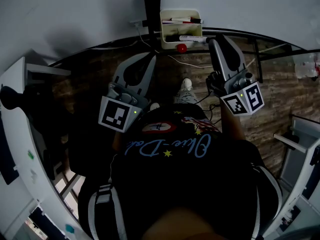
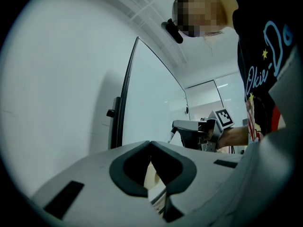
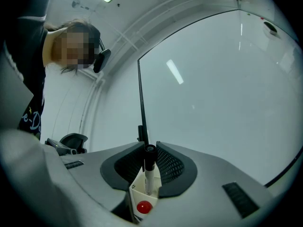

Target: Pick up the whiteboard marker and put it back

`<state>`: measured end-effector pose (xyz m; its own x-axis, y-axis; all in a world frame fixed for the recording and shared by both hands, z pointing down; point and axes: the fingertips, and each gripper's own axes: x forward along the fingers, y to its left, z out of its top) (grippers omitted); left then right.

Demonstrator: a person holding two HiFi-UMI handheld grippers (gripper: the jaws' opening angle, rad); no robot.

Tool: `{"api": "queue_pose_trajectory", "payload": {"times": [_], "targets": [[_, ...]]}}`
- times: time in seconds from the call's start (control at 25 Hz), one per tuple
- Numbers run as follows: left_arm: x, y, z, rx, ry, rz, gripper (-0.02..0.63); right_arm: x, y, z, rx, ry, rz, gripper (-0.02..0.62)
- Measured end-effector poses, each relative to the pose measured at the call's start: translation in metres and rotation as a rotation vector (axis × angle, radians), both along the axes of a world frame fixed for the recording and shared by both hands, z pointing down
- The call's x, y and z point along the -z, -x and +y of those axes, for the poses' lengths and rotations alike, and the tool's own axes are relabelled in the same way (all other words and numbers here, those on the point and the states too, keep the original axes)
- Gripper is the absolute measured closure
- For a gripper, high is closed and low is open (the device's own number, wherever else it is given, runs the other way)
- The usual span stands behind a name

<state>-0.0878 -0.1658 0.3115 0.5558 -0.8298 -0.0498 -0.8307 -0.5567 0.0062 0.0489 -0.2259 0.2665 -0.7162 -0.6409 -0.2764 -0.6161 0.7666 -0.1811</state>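
black shirt [image 1: 185, 184] of the person fills the foreground. left gripper [image 1: 149, 58] points forward, its jaws clenched together with nothing between them. right gripper [image 1: 212, 40] is grasping the whiteboard marker [image 1: 192, 38], black cap at the jaw tips, held at the front of the cream holder [image 1: 181, 19], near a red knob [image 1: 182, 47].

The head view looks steeply down over the person's chest, with the left gripper [image 1: 145, 60] and right gripper [image 1: 215, 40] reaching up-frame toward the holder box [image 1: 181, 31] at the top. The left gripper view sits low behind its own jaws, facing level along the whiteboard [image 2: 151, 98] and catching the right gripper side-on. The right gripper view tilts slightly upward, very near the box, with the same whiteboard filling its background.
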Motion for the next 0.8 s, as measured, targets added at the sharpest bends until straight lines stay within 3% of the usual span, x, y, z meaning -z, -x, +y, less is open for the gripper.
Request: {"api": "queue_pose_trajectory", "payload": {"times": [0.8], "targets": [[0.002, -0.006, 0.005, -0.06, -0.005, -0.001, 0.609, 0.021, -0.008, 0.022, -0.041, -0.046, 0.008, 0.514]]}}
